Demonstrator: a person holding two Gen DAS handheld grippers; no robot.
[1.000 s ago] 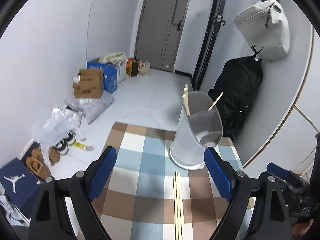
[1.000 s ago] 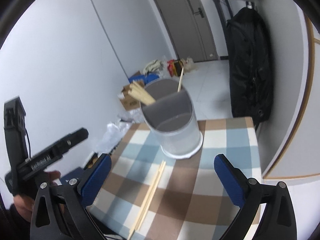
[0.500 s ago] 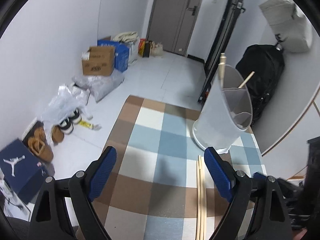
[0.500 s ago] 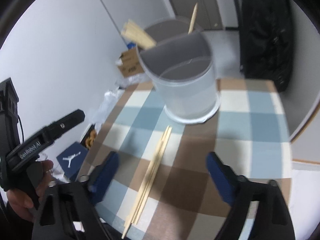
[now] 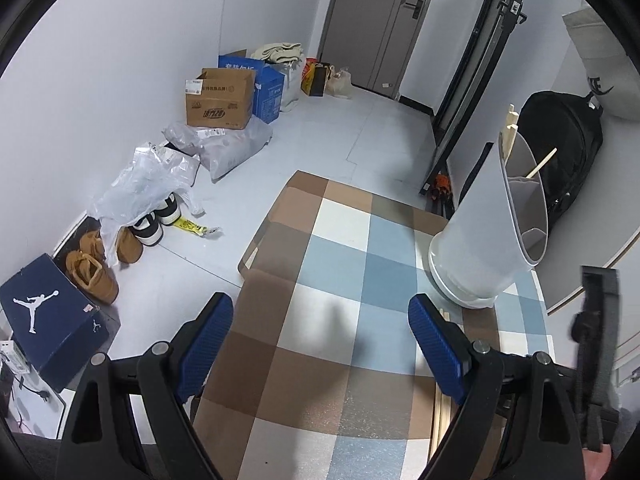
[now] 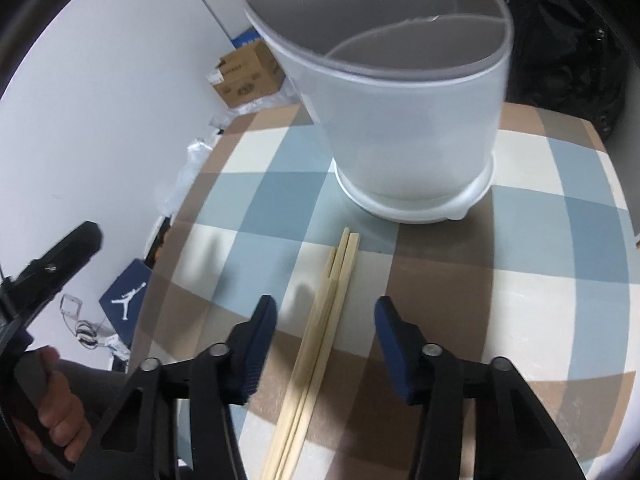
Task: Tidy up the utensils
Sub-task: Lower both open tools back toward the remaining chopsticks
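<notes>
A pale, divided utensil holder [image 6: 400,120] stands on the checked tablecloth [image 6: 520,240], with wooden utensils [image 5: 510,128] sticking out of its far compartment. A bundle of wooden chopsticks [image 6: 340,264] lies flat in front of it. My right gripper [image 6: 328,340] hangs low over the bundle. Its jaws are closing, with the chopsticks between the blue pads [image 6: 394,344], which do not touch them. My left gripper [image 5: 322,340] stands wide open over bare cloth, left of the holder [image 5: 488,240]. Its right finger hides most of the chopsticks [image 5: 440,420].
The table edge [image 5: 256,248] drops to a floor with a cardboard box [image 5: 220,98], shoes [image 5: 96,268], plastic bags and a blue shoe box [image 5: 48,320]. A black backpack [image 5: 560,140] leans behind the holder. A hand [image 6: 52,420] holds the left gripper.
My right gripper has come down close over the chopsticks and its jaws have narrowed around them. The left gripper has sunk and swung left, so the holder now sits at the right of its view.
</notes>
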